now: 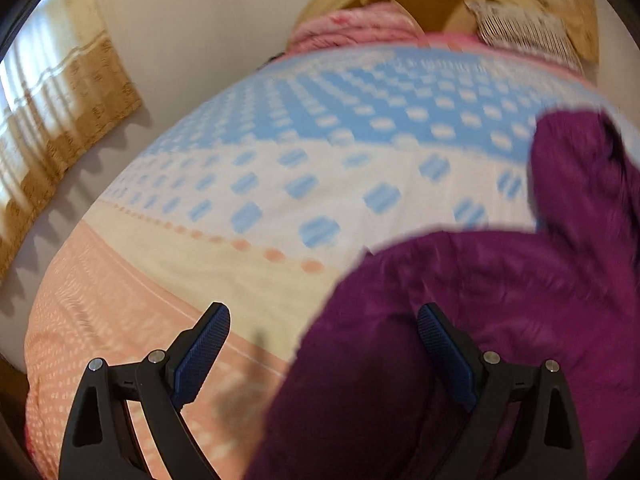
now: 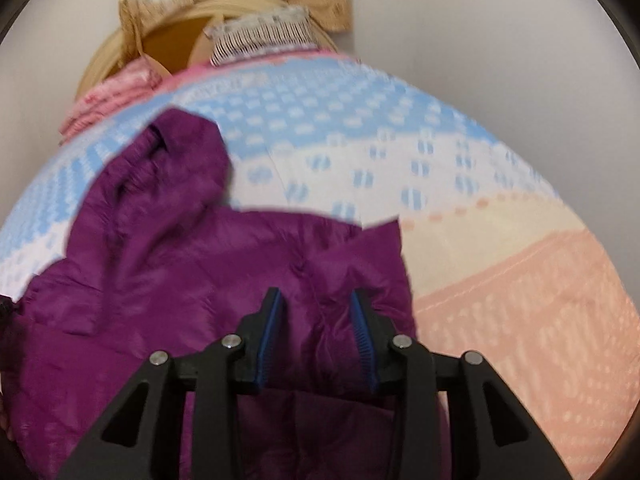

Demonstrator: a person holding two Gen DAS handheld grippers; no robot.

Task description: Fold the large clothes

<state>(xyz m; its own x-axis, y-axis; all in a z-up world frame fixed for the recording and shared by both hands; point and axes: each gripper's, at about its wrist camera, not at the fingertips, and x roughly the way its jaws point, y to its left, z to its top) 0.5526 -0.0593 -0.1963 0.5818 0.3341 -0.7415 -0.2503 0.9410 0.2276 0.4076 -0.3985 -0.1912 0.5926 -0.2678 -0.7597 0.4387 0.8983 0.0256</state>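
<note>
A purple puffy hooded jacket (image 1: 460, 320) lies on a bed covered with a blue, white and peach patterned sheet (image 1: 320, 152). In the left wrist view my left gripper (image 1: 324, 324) is wide open above the jacket's left edge, its right finger over the fabric. In the right wrist view the jacket (image 2: 180, 280) fills the lower left, hood (image 2: 180, 160) pointing toward the headboard. My right gripper (image 2: 316, 304) is partly closed around a raised fold of the jacket near its right edge; the pads (image 2: 362, 328) stand against the fabric with a gap between them.
A pink pillow (image 1: 352, 32) and a striped cushion (image 1: 528, 32) lie at the head of the bed against a wooden headboard (image 2: 120, 60). A beige curtain (image 1: 60, 128) hangs at the left. White walls flank the bed.
</note>
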